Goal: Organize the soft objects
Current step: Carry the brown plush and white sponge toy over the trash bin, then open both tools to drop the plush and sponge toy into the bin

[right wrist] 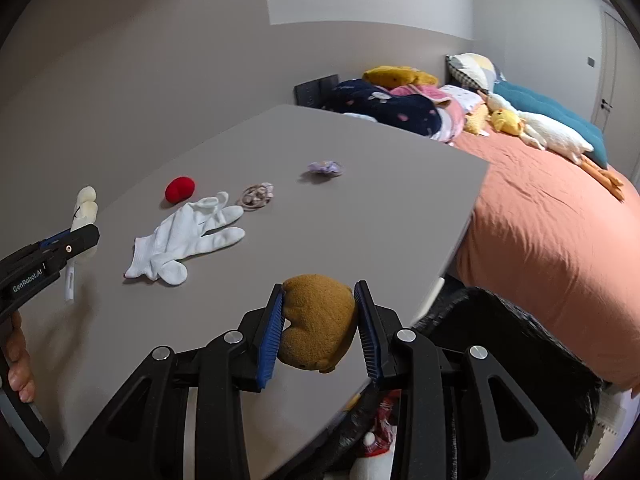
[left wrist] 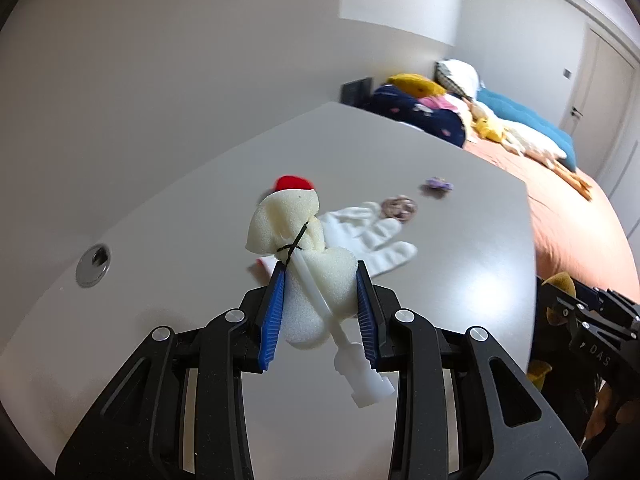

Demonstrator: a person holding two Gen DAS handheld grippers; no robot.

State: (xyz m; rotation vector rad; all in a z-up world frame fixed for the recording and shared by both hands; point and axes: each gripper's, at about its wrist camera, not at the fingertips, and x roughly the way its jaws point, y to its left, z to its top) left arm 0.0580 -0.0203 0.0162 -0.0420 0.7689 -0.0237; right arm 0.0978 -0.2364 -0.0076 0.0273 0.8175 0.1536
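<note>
Foam, cream and squashy, fills the left gripper (left wrist: 320, 292): its jaws pinch the foam sponge (left wrist: 316, 280) across the body, white plastic handle poking back, held clear above the table (left wrist: 460, 240). Over the table's near right edge, the right gripper (right wrist: 319, 320) clamps a brown plush toy (right wrist: 318, 326), apparently to carry it off. Farther out lie a white glove (right wrist: 188, 236), a red ball (right wrist: 180, 189) and two scrunchies (right wrist: 256, 196), seemingly awaiting sorting; the bed (right wrist: 540, 220) is right.

both wrist views close, angled down, sharing the grey table (left wrist: 460, 280) (right wrist: 360, 220)
</note>
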